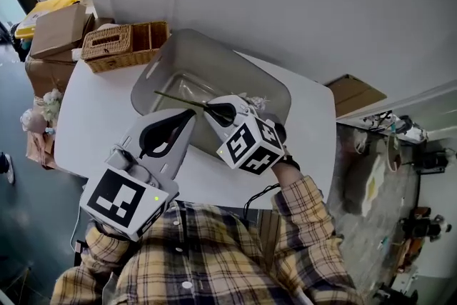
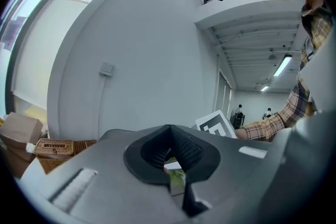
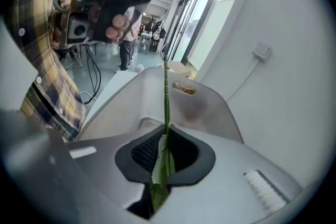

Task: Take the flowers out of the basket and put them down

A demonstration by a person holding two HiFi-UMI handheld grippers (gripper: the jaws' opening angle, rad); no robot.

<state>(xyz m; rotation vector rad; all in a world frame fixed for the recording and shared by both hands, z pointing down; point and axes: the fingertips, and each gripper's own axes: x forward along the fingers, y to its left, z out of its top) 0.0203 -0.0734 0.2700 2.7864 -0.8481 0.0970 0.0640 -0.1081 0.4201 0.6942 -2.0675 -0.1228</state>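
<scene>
A grey plastic tub [image 1: 196,53] sits on a white table [image 1: 93,125]; the right gripper [image 1: 214,111] grips a thin green stem [image 1: 178,98] above it; the left gripper [image 1: 187,118] is just beside.

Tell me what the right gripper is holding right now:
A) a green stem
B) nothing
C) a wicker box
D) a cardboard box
A: in the right gripper view, the right gripper has its jaws shut on a thin green stem that runs out past the tips.
</scene>
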